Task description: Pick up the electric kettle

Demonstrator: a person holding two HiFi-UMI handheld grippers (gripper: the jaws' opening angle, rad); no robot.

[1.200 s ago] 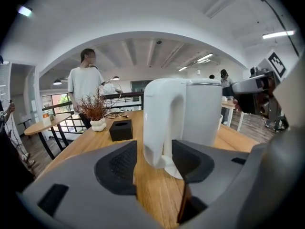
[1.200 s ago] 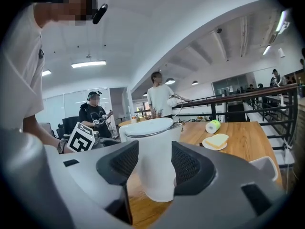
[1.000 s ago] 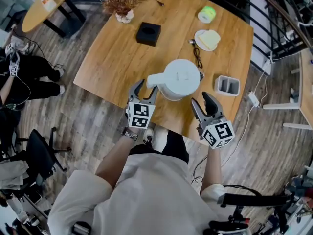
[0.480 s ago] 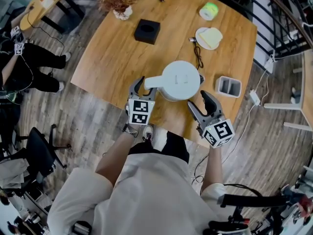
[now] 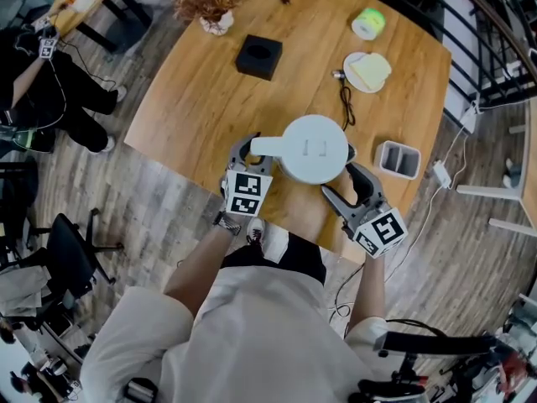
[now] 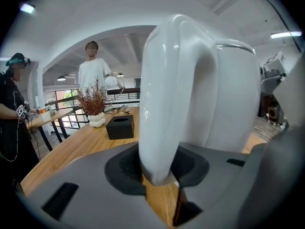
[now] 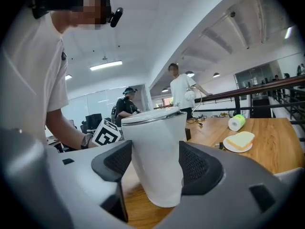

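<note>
At the table's near edge, the left gripper is clamped on the handle of the white kettle, a pad against each side. The right gripper holds the kettle's body with its jaws wide, both pads on its wall. Whether the base is off the wood is unclear. Just right sits a grey bin. Beyond lie a cable, a plate of bread, a black box, a green roll and a dried plant.
</note>
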